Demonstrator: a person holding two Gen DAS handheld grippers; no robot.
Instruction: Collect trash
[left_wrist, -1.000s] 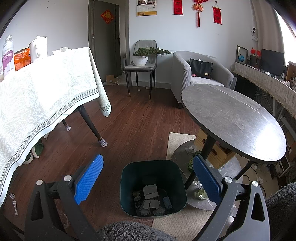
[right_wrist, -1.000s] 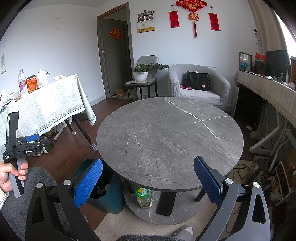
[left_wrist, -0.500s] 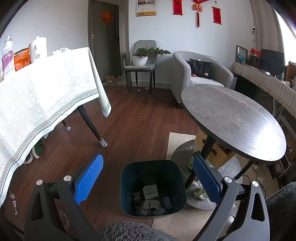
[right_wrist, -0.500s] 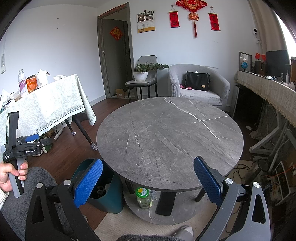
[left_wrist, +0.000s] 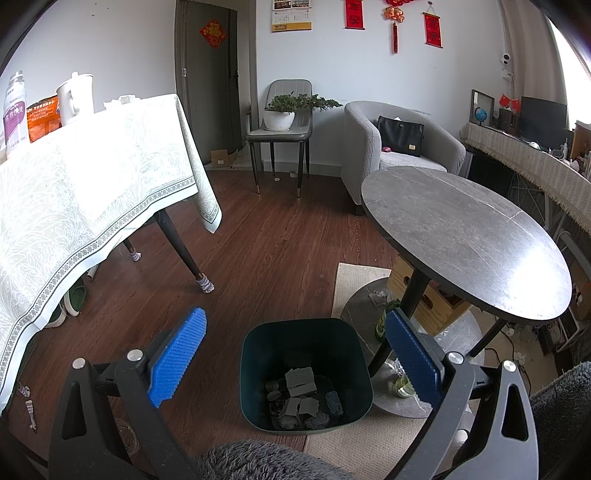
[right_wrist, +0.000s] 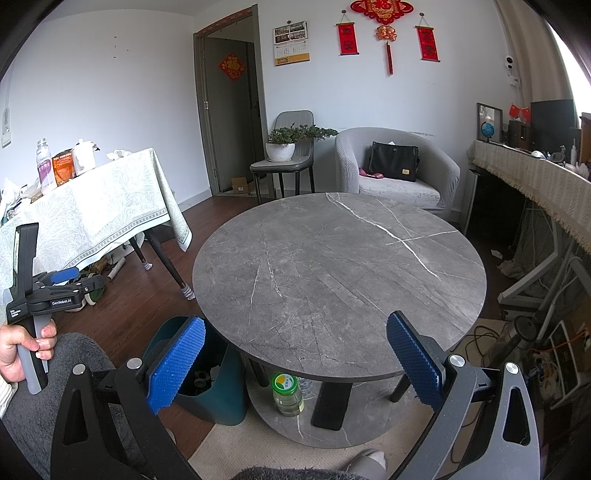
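Black claw (left_wrist: 295, 354), blue ribbed pads (left_wrist: 177, 356)

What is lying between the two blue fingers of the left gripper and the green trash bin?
Nothing. In the left wrist view, the open left gripper looks straight into the trash bin, with only bare wooden floor around it.

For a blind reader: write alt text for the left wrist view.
An open left hand-held gripper points down at a dark green trash bin on the floor, holding grey scraps. A round grey marble-look table stands to the right, a cloth-covered table to the left.
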